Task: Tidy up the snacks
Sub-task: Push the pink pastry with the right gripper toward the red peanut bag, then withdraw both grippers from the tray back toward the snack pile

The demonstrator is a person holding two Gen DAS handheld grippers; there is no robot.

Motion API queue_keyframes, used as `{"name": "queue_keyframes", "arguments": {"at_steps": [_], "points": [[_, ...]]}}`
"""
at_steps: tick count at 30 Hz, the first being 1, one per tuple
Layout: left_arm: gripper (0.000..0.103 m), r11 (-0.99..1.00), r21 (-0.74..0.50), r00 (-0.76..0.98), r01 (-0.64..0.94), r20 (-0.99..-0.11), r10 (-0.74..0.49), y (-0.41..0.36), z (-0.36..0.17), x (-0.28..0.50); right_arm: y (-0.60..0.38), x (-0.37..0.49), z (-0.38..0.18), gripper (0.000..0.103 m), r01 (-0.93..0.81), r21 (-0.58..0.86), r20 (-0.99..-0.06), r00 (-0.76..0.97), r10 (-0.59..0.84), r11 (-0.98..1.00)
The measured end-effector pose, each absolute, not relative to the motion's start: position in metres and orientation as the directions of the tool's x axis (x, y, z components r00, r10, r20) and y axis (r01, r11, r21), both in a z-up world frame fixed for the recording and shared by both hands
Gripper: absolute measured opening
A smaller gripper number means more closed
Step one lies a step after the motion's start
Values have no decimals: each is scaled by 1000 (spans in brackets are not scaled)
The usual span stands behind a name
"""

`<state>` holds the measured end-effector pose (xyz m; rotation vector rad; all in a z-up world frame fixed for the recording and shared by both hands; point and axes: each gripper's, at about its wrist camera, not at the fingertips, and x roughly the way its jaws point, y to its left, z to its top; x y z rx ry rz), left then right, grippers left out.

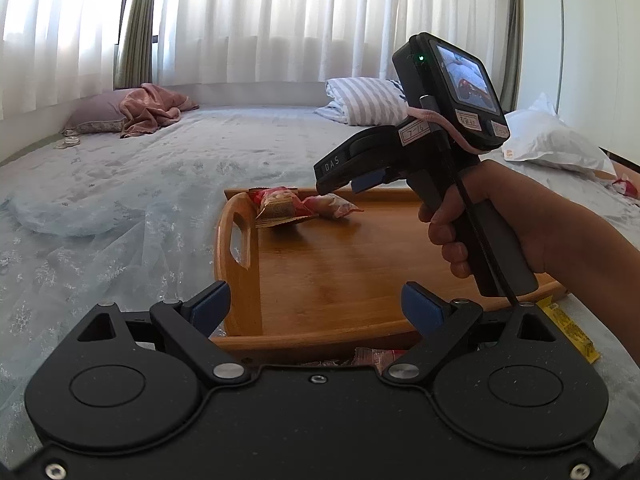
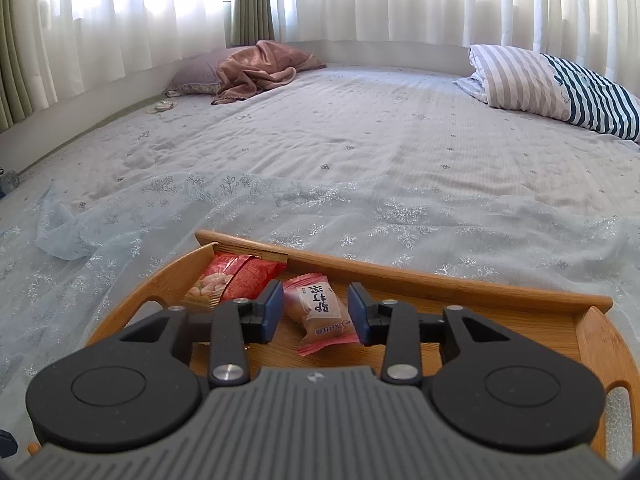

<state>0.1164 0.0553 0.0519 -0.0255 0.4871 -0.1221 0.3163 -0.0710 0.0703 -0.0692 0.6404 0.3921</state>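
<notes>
A wooden tray (image 1: 340,264) lies on the bed; it also shows in the right wrist view (image 2: 440,280). In its far left corner lie a red snack packet (image 2: 228,280) and a pink wrapped snack (image 2: 320,312); both also show in the left wrist view, the red packet (image 1: 276,206) and the pink snack (image 1: 332,204). My right gripper (image 2: 315,312) is open, its pads either side of the pink snack, which lies on the tray. It shows from the side in the left wrist view (image 1: 344,176). My left gripper (image 1: 316,304) is open and empty above the tray's near edge.
A red snack wrapper (image 1: 376,356) lies just before the tray's near rim and a yellow packet (image 1: 568,328) at its right. A white plastic bag (image 1: 548,136) and a small red item (image 1: 624,188) lie at the far right. Pillows (image 2: 552,84) and a pink blanket (image 2: 260,68) lie at the bed's far side.
</notes>
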Motion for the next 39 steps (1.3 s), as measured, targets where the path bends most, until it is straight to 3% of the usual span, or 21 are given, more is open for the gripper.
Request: {"name": "queue_keyframes", "arguments": {"at_steps": [4, 13, 16, 39], "points": [[92, 993, -63, 869, 100, -481, -117, 57, 48, 120, -74, 303, 74, 82, -370, 53, -569, 752, 333, 928], [94, 994, -82, 865, 70, -492, -101, 61, 44, 120, -78, 277, 79, 92, -385, 27, -544, 768, 337, 923], [102, 996, -71, 860, 51, -504, -80, 60, 43, 121, -82, 267, 81, 103, -380, 29, -527, 781, 337, 925], [103, 990, -138, 843, 15, -531, -87, 59, 49, 107, -145, 192, 86, 103, -267, -1, -495, 838, 232, 964]]}}
